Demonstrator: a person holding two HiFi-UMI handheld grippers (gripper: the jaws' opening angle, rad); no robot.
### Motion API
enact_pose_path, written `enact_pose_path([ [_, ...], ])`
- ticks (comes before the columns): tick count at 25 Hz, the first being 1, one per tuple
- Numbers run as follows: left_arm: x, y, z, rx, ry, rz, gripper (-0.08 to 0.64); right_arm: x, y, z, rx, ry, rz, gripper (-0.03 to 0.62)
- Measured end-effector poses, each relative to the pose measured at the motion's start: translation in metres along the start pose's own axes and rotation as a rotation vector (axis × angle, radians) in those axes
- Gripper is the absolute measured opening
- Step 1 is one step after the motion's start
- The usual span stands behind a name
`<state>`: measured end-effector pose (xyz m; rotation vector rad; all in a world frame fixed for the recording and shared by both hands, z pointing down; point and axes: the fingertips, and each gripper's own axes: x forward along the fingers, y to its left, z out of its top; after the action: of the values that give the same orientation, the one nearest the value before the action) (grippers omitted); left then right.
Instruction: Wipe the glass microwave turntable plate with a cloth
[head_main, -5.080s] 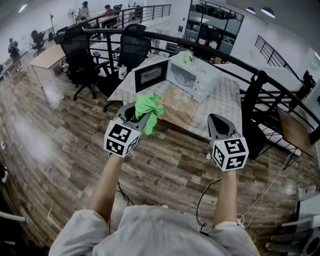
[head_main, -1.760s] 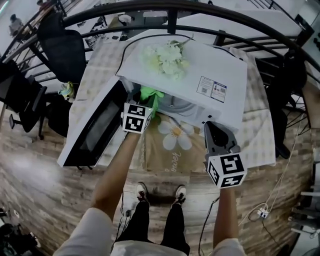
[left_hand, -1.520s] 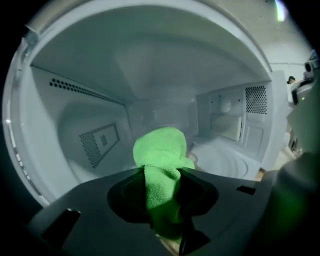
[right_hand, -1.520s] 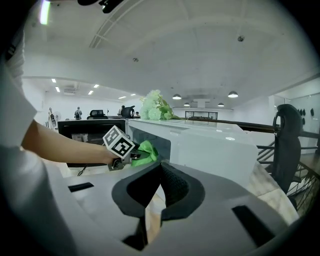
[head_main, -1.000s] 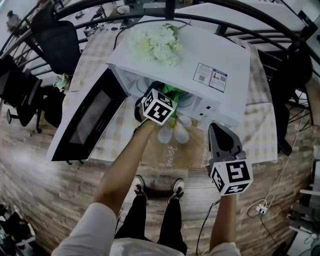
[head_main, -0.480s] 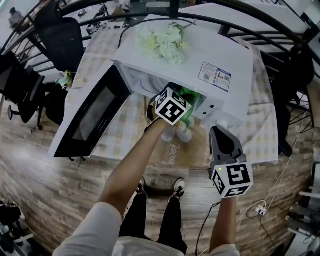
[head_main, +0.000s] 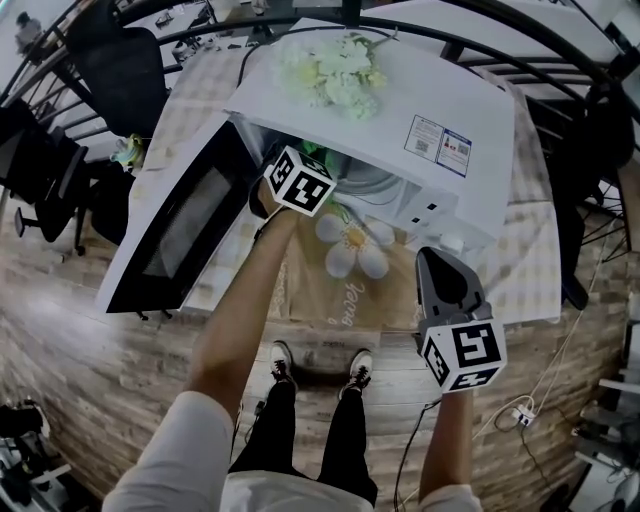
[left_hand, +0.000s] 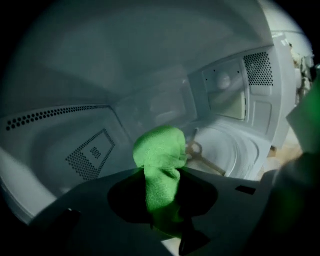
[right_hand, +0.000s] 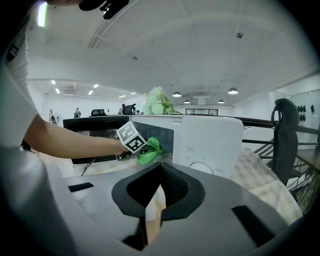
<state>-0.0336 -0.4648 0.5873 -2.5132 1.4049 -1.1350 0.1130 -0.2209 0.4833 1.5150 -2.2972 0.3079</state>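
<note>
The left claw (left_hand: 160, 186) is clamped on a bunched green microfibre cloth (left_hand: 159, 150). It reaches in through the open door (head_main: 170, 235) of the white microwave (head_main: 400, 95), which stands toward the far edge of the counter (head_main: 522, 280). The glass turntable plate (left_hand: 240, 150) lies in its place on the cavity floor, with the roller ring showing through it. In the left gripper view the cloth's rounded end sits just beside the plate's rim; I cannot tell whether it presses on the glass. The right claw (right_hand: 160, 174) is pinched together on nothing and hangs at the counter's near edge, in front of the control panel, well apart from the plate. I judge the wiping barely begun at best. No wiped patch or streak shows, so the whole surface looks left to do.
</note>
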Motion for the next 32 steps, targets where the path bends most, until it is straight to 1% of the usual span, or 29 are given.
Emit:
enact_pose_path([
  [3,0.0,-0.007,-0.005,-0.018,-0.016,-0.017,0.13,0.004,0.002,0.001,-0.005,0.0,0.008,0.014],
  [5,-0.003,-0.015,-0.004,-0.025,-0.034,-0.049,0.128,0.006,0.002,0.002,-0.006,-0.003,0.011,0.014],
  [10,-0.009,-0.049,0.007,0.002,-0.049,-0.195,0.126,0.01,0.008,0.005,-0.01,-0.001,0.018,0.014],
  [13,-0.013,-0.069,0.014,0.033,-0.055,-0.239,0.126,0.011,0.013,0.006,-0.012,0.0,0.025,0.014],
  [17,-0.016,-0.1,0.027,0.083,-0.059,-0.277,0.126,0.011,0.013,0.004,-0.013,0.004,0.028,0.014],
  [19,-0.015,-0.113,0.035,0.094,-0.063,-0.298,0.126,0.011,0.012,0.004,-0.005,0.006,0.022,0.014],
  [23,-0.011,-0.134,0.048,0.074,-0.068,-0.366,0.126,0.012,0.011,0.002,-0.002,0.013,0.019,0.014],
  [26,-0.01,-0.132,0.051,0.03,-0.086,-0.4,0.127,0.014,0.011,0.002,-0.001,0.018,0.023,0.014],
  [27,-0.01,-0.126,0.052,0.011,-0.105,-0.389,0.129,0.014,0.012,0.001,-0.003,0.021,0.025,0.014],
  [28,-0.011,-0.115,0.053,-0.007,-0.128,-0.354,0.129,0.015,0.013,0.001,-0.008,0.025,0.029,0.014],
  [30,-0.01,-0.08,0.05,-0.036,-0.162,-0.224,0.129,0.016,0.015,0.0,-0.021,0.032,0.039,0.014],
  [32,-0.009,-0.037,0.042,-0.058,-0.17,-0.078,0.129,0.017,0.016,-0.001,-0.018,0.033,0.042,0.014],
])
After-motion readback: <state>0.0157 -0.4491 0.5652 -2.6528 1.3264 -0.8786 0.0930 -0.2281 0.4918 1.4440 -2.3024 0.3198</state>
